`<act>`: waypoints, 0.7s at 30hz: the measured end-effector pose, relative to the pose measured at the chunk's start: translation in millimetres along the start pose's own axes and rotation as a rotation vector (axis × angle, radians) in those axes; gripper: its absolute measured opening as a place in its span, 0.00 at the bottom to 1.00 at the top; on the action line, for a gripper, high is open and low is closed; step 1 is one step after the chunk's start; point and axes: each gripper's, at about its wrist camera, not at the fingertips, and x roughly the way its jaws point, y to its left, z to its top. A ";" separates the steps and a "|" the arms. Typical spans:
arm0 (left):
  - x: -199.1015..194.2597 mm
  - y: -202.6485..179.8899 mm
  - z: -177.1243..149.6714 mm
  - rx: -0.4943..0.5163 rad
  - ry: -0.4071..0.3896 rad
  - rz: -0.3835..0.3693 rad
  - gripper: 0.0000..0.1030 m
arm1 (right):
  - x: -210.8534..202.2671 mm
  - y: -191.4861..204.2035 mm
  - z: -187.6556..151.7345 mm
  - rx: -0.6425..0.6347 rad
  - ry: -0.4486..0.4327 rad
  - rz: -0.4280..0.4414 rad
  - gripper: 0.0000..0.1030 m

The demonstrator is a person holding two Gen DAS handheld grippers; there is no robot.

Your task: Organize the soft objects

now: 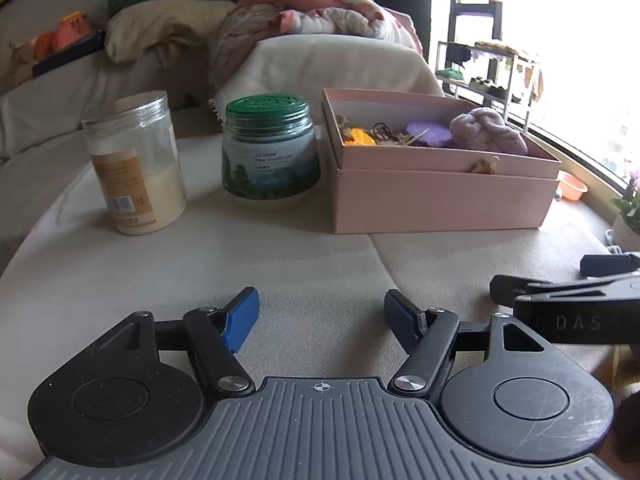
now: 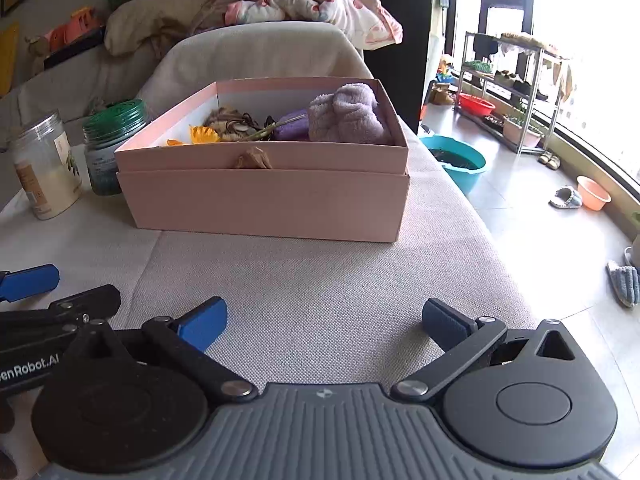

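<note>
bare cushion [image 2: 320, 280] leads to the pink box [image 2: 264, 200]; two jars [image 1: 208, 156] stand left.

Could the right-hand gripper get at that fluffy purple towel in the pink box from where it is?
Probably yes. The right gripper has its jaws open and empty, only bare cushion lies between it and the pink box, and the purple towel sits uncovered on top. It would need to clear the box wall.

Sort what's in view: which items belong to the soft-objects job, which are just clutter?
Job:
- pink box
- purple towel inside it
- purple sponge inside it
- left gripper and right gripper, both open and empty

Lying about:
- green-lid jar
- clear jar
- pillows and blanket behind
- teal basin on floor
</note>
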 end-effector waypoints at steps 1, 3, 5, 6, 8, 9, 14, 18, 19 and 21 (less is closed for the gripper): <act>1.3 -1.1 0.7 0.003 0.001 0.004 0.72 | -0.9 -0.5 -0.5 -0.001 -0.003 -0.001 1.00; 2.0 -2.9 1.3 0.006 0.001 0.010 0.73 | -1.6 -1.5 -1.7 -0.004 -0.012 0.001 1.00; 3.1 -3.8 1.3 0.004 0.001 0.011 0.73 | -0.5 -1.1 -1.2 -0.005 -0.015 0.002 1.00; 2.9 -3.9 1.3 0.005 0.001 0.011 0.73 | -0.8 -0.9 -1.3 -0.004 -0.015 0.001 1.00; 2.7 -3.2 1.3 0.004 0.002 0.010 0.73 | -2.1 -1.4 -2.5 0.000 -0.017 0.001 1.00; 2.7 -3.1 1.3 0.004 0.002 0.010 0.73 | -2.6 -1.2 -3.3 0.002 -0.019 -0.001 1.00; 2.6 -2.9 1.2 0.005 0.002 0.009 0.73 | -2.6 -1.6 -3.7 0.005 -0.021 -0.001 1.00; 2.5 -2.6 1.2 0.005 0.002 0.008 0.73 | -2.7 -1.5 -4.0 0.005 -0.022 -0.001 1.00; 2.7 -2.7 1.3 0.005 0.002 0.008 0.73 | -2.7 -1.5 -3.9 0.005 -0.021 -0.001 1.00; 2.5 -2.5 1.2 0.005 0.002 0.007 0.73 | -2.7 -1.4 -4.1 0.005 -0.021 -0.001 1.00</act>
